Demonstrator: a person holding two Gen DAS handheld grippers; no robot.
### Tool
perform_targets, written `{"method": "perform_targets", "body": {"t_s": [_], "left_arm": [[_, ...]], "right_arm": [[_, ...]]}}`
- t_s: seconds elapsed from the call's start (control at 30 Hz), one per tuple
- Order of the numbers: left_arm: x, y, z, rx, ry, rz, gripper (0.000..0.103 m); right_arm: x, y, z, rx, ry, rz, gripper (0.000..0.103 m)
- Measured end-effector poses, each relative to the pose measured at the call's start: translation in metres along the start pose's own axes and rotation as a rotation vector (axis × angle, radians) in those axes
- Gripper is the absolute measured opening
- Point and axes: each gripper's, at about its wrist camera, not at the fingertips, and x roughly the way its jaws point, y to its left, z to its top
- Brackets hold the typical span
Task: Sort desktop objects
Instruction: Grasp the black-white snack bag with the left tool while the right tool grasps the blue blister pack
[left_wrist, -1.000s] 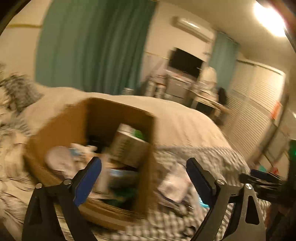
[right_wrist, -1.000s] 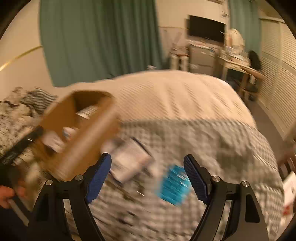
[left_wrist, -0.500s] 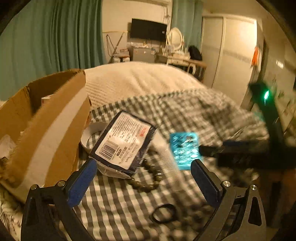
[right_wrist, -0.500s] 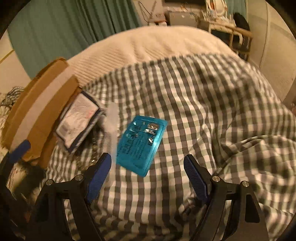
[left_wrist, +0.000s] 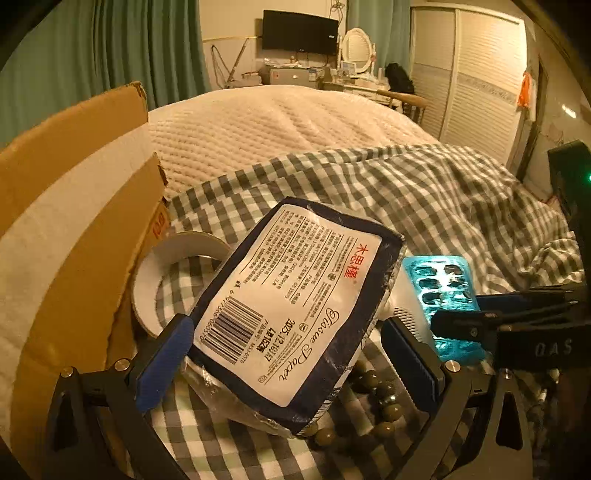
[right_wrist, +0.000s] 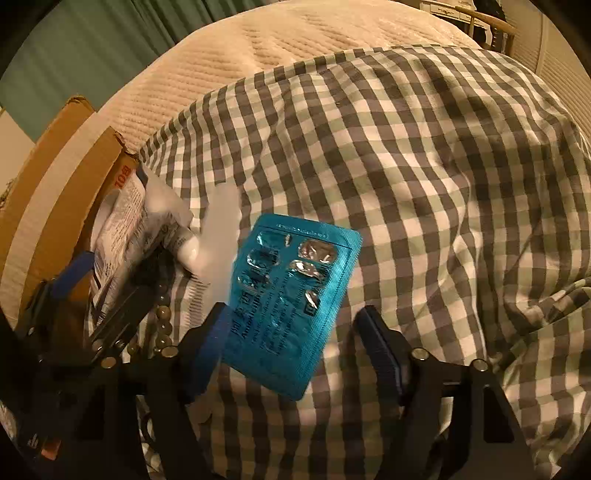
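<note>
A pack of tissue paper (left_wrist: 291, 306), dark blue with a white label, lies tilted on the checked cloth. My left gripper (left_wrist: 286, 363) is open, and the pack's near end sits between its blue pads without being pressed. A teal blister pack of pills (right_wrist: 291, 295) lies flat on the cloth. My right gripper (right_wrist: 297, 350) straddles its near end with the jaws closing. The left pad is at the pack's edge and the right pad stands clear of it. The right gripper (left_wrist: 517, 317) also shows at the right of the left wrist view.
An open cardboard box (left_wrist: 74, 221) stands at the left against the tissue pack. A white tape roll (left_wrist: 173, 273), a white comb (left_wrist: 410, 314) and a string of dark beads (left_wrist: 384, 406) lie around the pack. Checked cloth (right_wrist: 406, 147) covers the bed, with a cream blanket (left_wrist: 277, 122) beyond.
Both grippers have come down toward the bed. The left swung from over the box to the tissue pack. The right dropped onto the blister pack and its jaws narrowed.
</note>
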Motion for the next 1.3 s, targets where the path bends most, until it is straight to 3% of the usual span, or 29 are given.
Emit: {"method": "perform_targets", "body": {"t_s": [0.03,0.07,0.1,0.13,0.17,0.23,0.27,0.37,0.53,0.67,0.8,1.13,1.2,1.3], "left_arm": [[-0.002,0.001,0.0,-0.005,-0.011,-0.014,0.097],[-0.004,0.003,0.001,-0.017,-0.024,-0.021,0.091],[-0.007,0.007,0.001,-0.038,-0.029,-0.025,0.078],[-0.009,0.012,0.001,-0.057,-0.03,-0.029,0.063],[-0.012,0.018,0.001,-0.082,-0.03,-0.041,0.055],[-0.018,0.025,0.001,-0.113,-0.022,-0.089,0.019],[-0.02,0.024,0.001,-0.111,-0.02,-0.089,0.015],[-0.027,0.019,-0.001,-0.06,-0.015,-0.052,0.011],[-0.03,0.026,0.0,-0.111,-0.008,-0.082,0.011],[-0.022,0.025,-0.002,-0.099,0.005,-0.068,0.011],[-0.025,0.023,-0.002,-0.088,-0.008,-0.07,0.011],[-0.097,0.018,0.014,-0.066,-0.161,-0.196,0.01],[-0.103,0.02,0.016,-0.076,-0.142,-0.206,0.01],[-0.097,0.023,0.013,-0.076,-0.098,-0.212,0.011]], "right_arm": [[-0.001,-0.001,0.0,0.006,-0.007,0.02,0.051],[-0.002,-0.002,0.001,0.01,-0.013,0.033,0.048],[-0.003,-0.002,0.0,0.009,-0.017,0.041,0.045],[-0.005,-0.002,-0.002,0.011,-0.024,0.063,0.034],[-0.007,-0.003,-0.003,0.017,-0.034,0.082,0.03],[-0.014,-0.005,-0.008,0.033,-0.065,0.12,0.02],[-0.018,-0.006,-0.01,0.039,-0.079,0.131,0.019],[-0.031,-0.006,-0.015,0.036,-0.124,0.171,0.013],[-0.041,-0.001,-0.017,0.034,-0.155,0.209,0.011],[-0.014,0.008,-0.008,0.061,-0.082,0.259,0.011],[-0.013,0.008,-0.01,0.07,-0.096,0.228,0.011],[-0.101,0.013,-0.035,-0.079,-0.31,0.02,0.008],[-0.106,0.022,-0.037,-0.111,-0.324,-0.021,0.008],[-0.111,0.029,-0.043,-0.115,-0.317,-0.013,0.008]]}}
